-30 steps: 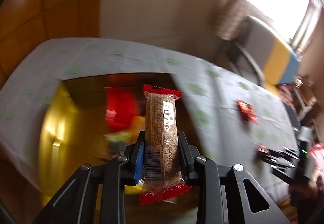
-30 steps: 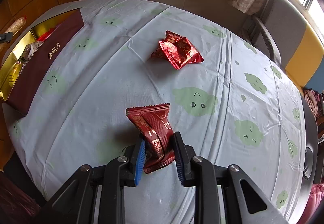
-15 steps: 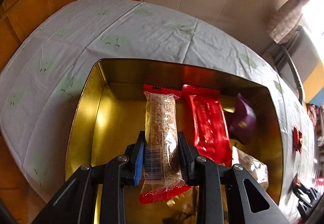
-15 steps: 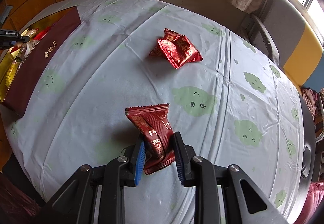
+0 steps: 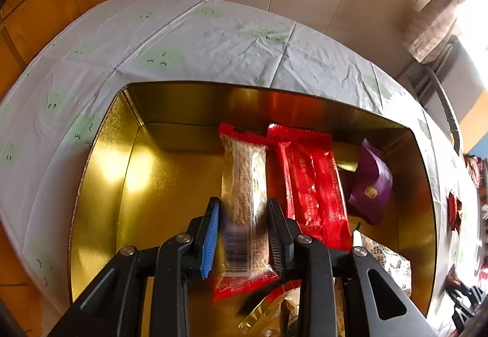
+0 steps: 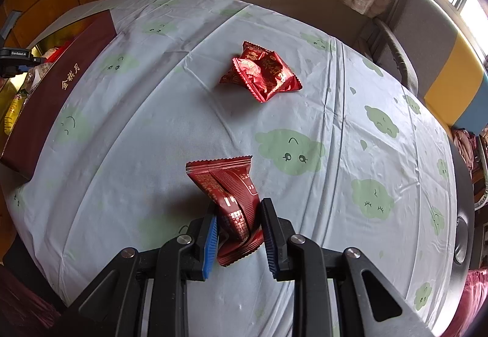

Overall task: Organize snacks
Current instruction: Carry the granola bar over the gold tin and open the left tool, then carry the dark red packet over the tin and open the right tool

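A grain bar (image 5: 244,172) in clear wrap with red ends sits between the pads of my left gripper (image 5: 243,203), which is shut on it; its lower end is blurred. It hangs inside the gold tin (image 5: 100,172), just left of a long red packet (image 5: 311,184). A purple packet (image 5: 370,184) leans further right. My right gripper (image 6: 239,209) is shut on a dark red packet (image 6: 225,178) low over the tablecloth. Two bright red packets (image 6: 262,75) lie farther back on the cloth.
In the right wrist view the tin's maroon side (image 6: 58,93) stands at the table's left edge. A grey chair (image 6: 427,41) with a yellow and blue cushion stands at the back right. More wrapped snacks (image 5: 387,260) lie in the tin's near right corner.
My left gripper carried the grain bar over the tin and down into it, beside the long red packet. The right gripper and its dark red packet stayed put.
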Demonstrator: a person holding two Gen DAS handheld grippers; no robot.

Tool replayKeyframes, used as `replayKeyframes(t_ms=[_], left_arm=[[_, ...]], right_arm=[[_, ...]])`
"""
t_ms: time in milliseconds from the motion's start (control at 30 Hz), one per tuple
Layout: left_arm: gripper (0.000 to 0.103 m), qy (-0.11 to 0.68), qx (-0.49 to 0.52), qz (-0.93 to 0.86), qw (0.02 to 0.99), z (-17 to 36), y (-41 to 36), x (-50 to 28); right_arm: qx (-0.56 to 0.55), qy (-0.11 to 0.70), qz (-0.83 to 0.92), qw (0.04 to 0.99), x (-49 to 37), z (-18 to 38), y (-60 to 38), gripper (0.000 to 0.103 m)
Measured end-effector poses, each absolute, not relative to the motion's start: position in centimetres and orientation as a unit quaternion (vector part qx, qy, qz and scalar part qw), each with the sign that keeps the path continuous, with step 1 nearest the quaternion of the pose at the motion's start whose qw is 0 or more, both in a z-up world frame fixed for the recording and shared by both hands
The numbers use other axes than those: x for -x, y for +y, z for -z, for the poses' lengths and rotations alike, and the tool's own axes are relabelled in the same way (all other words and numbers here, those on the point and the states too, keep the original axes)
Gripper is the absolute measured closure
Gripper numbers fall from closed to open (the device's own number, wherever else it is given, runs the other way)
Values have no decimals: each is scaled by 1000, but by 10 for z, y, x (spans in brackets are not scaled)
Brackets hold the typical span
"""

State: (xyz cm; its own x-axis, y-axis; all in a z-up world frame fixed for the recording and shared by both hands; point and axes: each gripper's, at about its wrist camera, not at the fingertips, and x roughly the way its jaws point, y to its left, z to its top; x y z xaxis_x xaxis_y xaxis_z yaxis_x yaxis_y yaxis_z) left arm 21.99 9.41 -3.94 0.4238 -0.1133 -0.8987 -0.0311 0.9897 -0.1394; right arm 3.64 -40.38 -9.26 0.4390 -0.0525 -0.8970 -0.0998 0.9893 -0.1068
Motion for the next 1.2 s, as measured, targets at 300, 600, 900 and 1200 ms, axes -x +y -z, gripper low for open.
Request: replayKeyframes(t_ms=[300, 600, 900, 1200], left_arm=[[59, 489, 28, -8, 872, 11, 93, -200], [49, 386, -3, -26, 922, -37, 75, -120], [48, 356, -21, -16, 934, -44, 56, -75], [47, 366, -22, -8, 930, -32, 48, -59]], right_arm=[[73, 527, -11, 846, -36, 93, -404, 76], [74, 522, -8, 850, -33, 93, -403, 76], [73, 518, -6, 852, -32, 93, -402, 76], [70, 515, -9, 854, -30, 91, -401, 76]])
